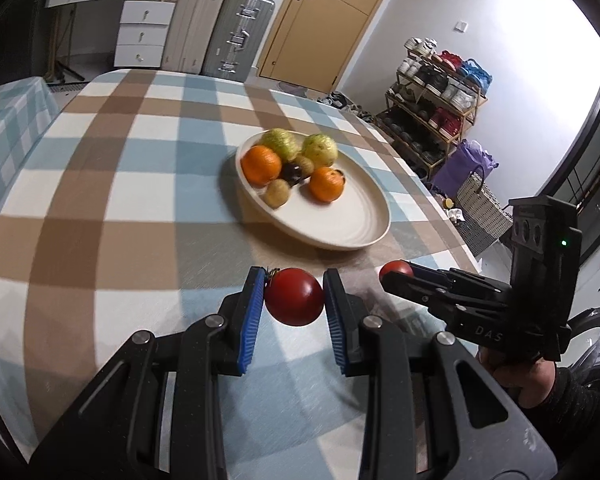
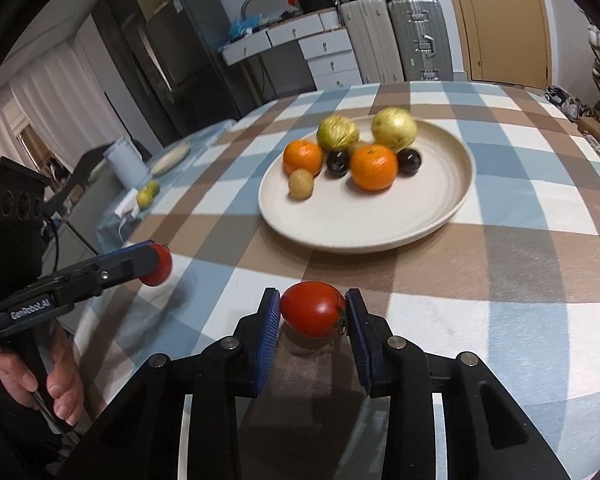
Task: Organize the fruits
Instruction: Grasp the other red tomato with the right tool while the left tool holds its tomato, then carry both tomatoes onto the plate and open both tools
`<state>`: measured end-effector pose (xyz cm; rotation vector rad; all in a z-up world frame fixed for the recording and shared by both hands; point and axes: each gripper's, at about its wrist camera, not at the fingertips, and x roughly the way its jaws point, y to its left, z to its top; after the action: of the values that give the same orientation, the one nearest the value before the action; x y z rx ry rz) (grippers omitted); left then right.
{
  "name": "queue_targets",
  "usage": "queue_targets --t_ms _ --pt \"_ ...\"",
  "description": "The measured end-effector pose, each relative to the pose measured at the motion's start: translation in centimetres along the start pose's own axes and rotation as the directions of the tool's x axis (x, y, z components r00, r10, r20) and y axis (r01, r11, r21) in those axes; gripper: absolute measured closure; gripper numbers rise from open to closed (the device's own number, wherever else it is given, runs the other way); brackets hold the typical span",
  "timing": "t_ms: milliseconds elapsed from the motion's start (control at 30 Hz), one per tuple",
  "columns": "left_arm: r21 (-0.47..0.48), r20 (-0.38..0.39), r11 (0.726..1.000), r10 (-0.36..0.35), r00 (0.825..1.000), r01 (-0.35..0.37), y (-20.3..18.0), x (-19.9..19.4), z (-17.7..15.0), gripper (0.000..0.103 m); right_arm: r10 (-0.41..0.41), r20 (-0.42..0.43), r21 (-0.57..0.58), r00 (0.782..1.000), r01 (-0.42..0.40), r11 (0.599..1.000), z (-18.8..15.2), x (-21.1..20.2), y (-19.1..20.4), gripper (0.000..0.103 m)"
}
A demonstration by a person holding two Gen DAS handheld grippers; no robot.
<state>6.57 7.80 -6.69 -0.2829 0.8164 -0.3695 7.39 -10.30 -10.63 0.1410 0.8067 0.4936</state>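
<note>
Nearest, the left tongs (image 1: pixel 294 298) are gripping a red tomato (image 1: pixel 294 296), while the right tongs (image 2: pixel 313 310) are clamping another tomato (image 2: pixel 313 309) above the checked surface (image 2: pixel 500 280). Farther at twelve o'clock, the cream plate (image 2: pixel 380 232) is carrying oranges (image 2: pixel 373 167), kiwis and plums.

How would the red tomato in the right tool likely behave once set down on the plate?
The tomato is round and glossy, so it would likely roll on the smooth plate unless it nestles against the oranges. Its thin skin probably bruises under a hard squeeze from the right tool. Small, so probably light.
</note>
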Motion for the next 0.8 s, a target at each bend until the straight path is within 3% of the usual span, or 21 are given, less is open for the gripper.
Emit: queue_targets --t_ms 100,433,533,800 --pt "0.025 0.02 0.999 0.04 0.999 -0.041 -1.1 0.8 1.2 0.076 0.005 0.027 0.006 1.0 -0.005 1.0 0.5 -0.9 -0.9 0.069" --pt "0.061 0.02 0.998 0.024 1.0 -0.025 -3.5 5.5 6.0 0.076 0.004 0.077 0.021 0.997 -0.006 1.0 3.7 -2.7 -4.5 0.069" --pt "0.059 0.014 0.997 0.054 0.998 -0.055 -3.6 7.1 7.1 0.076 0.004 0.081 0.019 0.997 -0.006 1.0 5.0 -2.5 -5.5 0.069" --pt "0.059 -0.007 0.997 0.044 0.999 -0.044 -3.2 10.6 9.0 0.076 0.013 0.064 -0.006 0.998 -0.013 1.0 8.0 -0.9 -6.8 0.069"
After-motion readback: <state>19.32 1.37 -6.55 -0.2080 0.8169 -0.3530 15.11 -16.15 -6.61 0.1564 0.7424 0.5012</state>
